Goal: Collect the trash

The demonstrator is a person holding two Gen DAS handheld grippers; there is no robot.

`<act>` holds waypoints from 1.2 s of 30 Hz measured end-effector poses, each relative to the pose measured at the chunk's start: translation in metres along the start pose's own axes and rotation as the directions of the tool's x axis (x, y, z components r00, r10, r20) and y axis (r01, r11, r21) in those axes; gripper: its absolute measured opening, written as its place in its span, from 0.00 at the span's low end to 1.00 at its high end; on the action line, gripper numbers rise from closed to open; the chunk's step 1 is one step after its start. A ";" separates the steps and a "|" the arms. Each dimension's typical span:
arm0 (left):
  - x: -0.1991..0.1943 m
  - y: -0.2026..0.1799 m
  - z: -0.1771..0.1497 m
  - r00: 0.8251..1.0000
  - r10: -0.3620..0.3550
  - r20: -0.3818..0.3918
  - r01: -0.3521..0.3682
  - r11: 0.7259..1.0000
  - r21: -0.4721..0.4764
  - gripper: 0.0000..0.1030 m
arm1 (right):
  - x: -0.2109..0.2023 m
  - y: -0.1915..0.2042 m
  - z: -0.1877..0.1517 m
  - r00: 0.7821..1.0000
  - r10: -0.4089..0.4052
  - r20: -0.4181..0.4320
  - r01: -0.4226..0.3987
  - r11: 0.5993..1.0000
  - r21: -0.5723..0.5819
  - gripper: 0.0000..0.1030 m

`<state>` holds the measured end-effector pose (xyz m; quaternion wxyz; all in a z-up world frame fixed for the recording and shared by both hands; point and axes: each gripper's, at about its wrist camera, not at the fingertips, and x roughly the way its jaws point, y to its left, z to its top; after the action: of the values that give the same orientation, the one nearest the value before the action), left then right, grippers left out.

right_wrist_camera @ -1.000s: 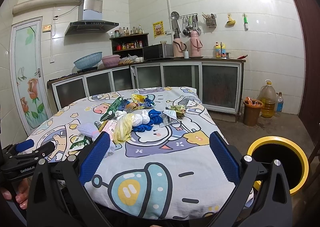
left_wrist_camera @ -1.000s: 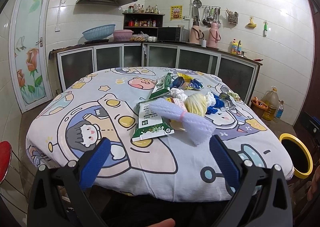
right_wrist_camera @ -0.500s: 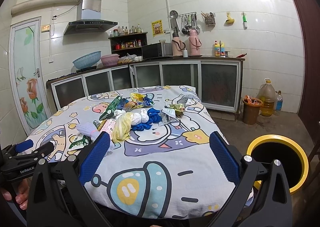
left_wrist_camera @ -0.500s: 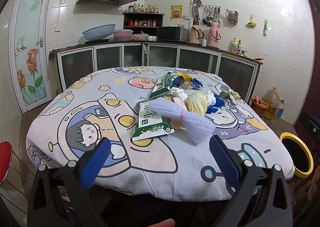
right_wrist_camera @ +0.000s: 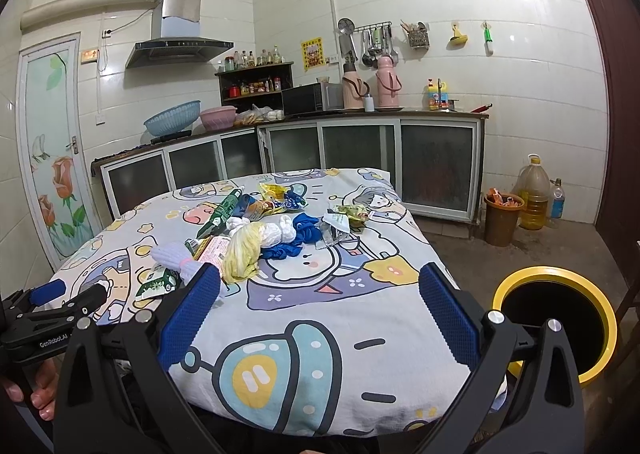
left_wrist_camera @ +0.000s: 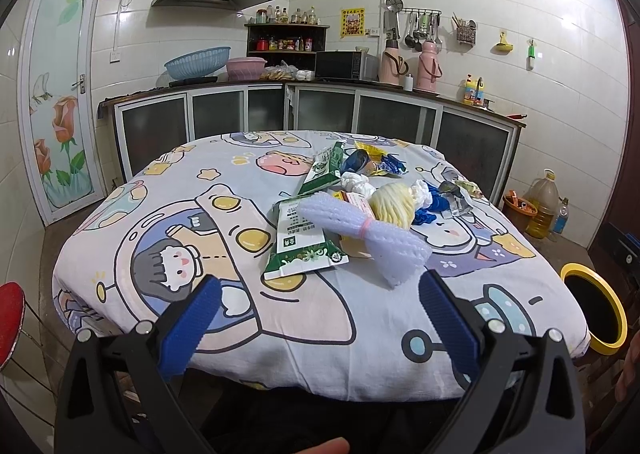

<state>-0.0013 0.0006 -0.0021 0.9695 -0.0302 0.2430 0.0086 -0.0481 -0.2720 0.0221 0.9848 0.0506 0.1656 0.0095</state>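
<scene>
A pile of trash lies in the middle of the cartoon-print table (left_wrist_camera: 200, 222): a white foam net (left_wrist_camera: 360, 232), a green-and-white wrapper (left_wrist_camera: 300, 244), a yellow cloth bundle (left_wrist_camera: 394, 200), blue plastic (left_wrist_camera: 430, 208) and a long green packet (left_wrist_camera: 324, 170). The pile also shows in the right wrist view (right_wrist_camera: 256, 238). My left gripper (left_wrist_camera: 320, 318) is open and empty at the table's near edge. My right gripper (right_wrist_camera: 320, 314) is open and empty over the near right corner. A yellow-rimmed black bin (right_wrist_camera: 556, 314) stands on the floor to the right.
The left gripper's body (right_wrist_camera: 44, 318) shows at the left in the right wrist view. A red stool (left_wrist_camera: 10, 318) stands at the left. A brown bucket (right_wrist_camera: 502, 218) and oil bottles (right_wrist_camera: 534, 194) stand by the cabinets (right_wrist_camera: 360, 158).
Both grippers have stayed open. The right wrist view has shifted slightly; the trash pile has not moved.
</scene>
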 end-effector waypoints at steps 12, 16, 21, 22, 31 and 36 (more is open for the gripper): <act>0.002 0.000 -0.006 1.000 -0.003 -0.007 0.003 1.000 0.002 0.92 | 0.002 -0.004 0.000 1.000 -0.006 -0.010 0.006 1.000 0.012 0.93; 0.006 -0.001 -0.008 1.000 -0.006 -0.022 0.006 1.000 0.004 0.92 | 0.004 -0.005 0.001 1.000 -0.021 -0.008 0.021 1.000 0.005 0.93; 0.013 0.007 -0.012 0.998 -0.049 -0.050 0.048 0.998 -0.038 0.92 | 0.004 -0.016 0.009 0.998 -0.041 0.040 0.041 0.999 0.006 0.93; 0.015 0.010 -0.013 0.995 -0.082 -0.058 0.079 0.995 -0.054 0.92 | 0.004 -0.020 0.012 0.998 -0.034 0.054 0.034 0.999 0.013 0.93; 0.047 0.019 -0.024 0.955 -0.273 -0.115 0.258 0.958 -0.129 0.92 | 0.053 -0.057 0.029 0.996 0.074 -0.041 -0.069 0.992 0.105 0.93; 0.051 0.014 0.002 0.952 -0.297 -0.076 0.299 0.954 0.011 0.92 | 0.091 -0.059 0.025 0.975 0.147 -0.165 -0.131 0.986 0.107 0.93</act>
<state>0.0446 0.0148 -0.0254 0.9505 -0.0558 0.2711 -0.1414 0.0460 -0.3300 0.0105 0.9602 0.1080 0.2464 0.0749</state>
